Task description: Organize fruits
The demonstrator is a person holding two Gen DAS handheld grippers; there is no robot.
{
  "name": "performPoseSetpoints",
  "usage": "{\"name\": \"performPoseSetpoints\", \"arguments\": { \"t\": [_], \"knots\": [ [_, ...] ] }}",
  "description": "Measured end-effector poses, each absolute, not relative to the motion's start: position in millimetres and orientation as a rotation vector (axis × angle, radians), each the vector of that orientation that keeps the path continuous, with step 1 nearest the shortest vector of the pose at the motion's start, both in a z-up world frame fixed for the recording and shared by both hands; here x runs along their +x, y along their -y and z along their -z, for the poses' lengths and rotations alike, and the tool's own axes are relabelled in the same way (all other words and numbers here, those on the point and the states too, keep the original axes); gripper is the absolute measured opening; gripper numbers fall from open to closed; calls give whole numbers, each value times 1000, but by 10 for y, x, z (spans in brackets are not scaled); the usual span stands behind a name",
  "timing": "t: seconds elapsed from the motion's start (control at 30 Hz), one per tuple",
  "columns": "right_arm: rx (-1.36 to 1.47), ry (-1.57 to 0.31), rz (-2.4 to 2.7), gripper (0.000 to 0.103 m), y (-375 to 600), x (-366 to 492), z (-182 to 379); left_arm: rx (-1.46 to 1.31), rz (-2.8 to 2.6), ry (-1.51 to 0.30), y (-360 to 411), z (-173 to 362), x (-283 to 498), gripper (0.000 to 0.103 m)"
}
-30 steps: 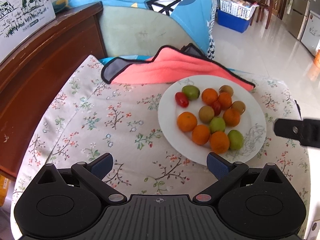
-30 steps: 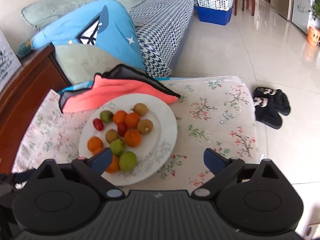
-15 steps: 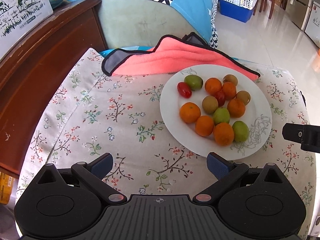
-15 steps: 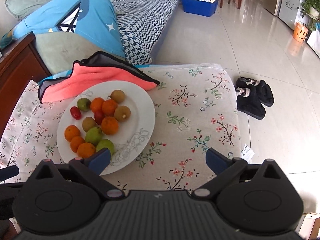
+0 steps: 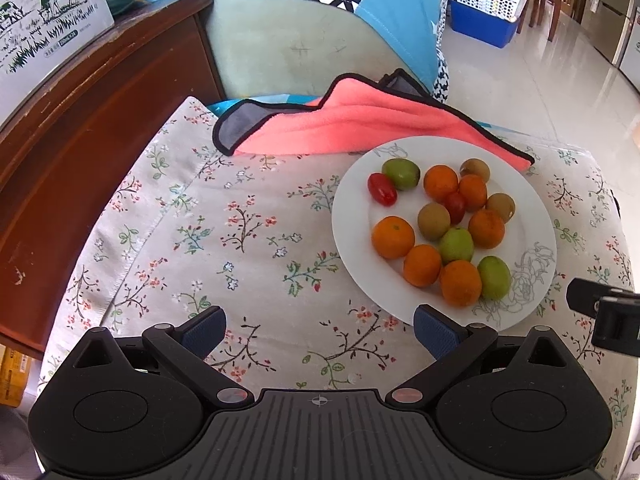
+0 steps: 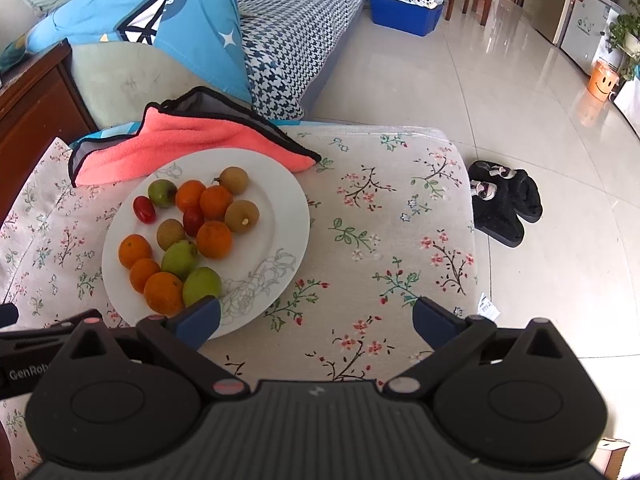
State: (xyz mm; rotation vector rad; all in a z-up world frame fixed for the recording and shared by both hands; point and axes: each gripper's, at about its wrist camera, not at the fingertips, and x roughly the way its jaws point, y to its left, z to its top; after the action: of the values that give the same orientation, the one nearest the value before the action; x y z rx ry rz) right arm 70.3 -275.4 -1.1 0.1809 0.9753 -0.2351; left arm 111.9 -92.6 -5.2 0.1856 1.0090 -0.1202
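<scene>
A white plate (image 5: 348,216) (image 6: 288,216) on a floral tablecloth holds several oranges (image 5: 393,237) (image 6: 214,239), green fruits (image 5: 401,173) (image 6: 202,286), brown kiwis (image 5: 433,221) (image 6: 241,216) and two red cherry tomatoes (image 5: 382,194) (image 6: 144,209). My left gripper (image 5: 320,330) is open and empty, above the cloth in front and left of the plate. My right gripper (image 6: 318,320) is open and empty, hovering at the plate's near right edge. The right gripper's tip shows at the right of the left wrist view (image 5: 600,304).
A pink towel with black trim (image 5: 352,128) (image 6: 192,140) lies behind the plate. A wooden cabinet (image 5: 80,128) stands left, with a milk carton box (image 5: 44,24). A sofa with a blue cushion (image 6: 160,12) is behind. Black slippers (image 6: 504,200) lie on the floor right.
Both grippers have pulled back and risen a little, so the plate sits farther up in both views. Both stay open. The fruits have not moved.
</scene>
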Motion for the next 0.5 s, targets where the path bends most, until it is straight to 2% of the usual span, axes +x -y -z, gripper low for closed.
{"name": "performPoseSetpoints", "arguments": {
  "t": [0.5],
  "knots": [
    [112, -999, 259, 102, 2636, 759, 97, 222, 99, -995, 978, 63, 1141, 101]
  ]
}}
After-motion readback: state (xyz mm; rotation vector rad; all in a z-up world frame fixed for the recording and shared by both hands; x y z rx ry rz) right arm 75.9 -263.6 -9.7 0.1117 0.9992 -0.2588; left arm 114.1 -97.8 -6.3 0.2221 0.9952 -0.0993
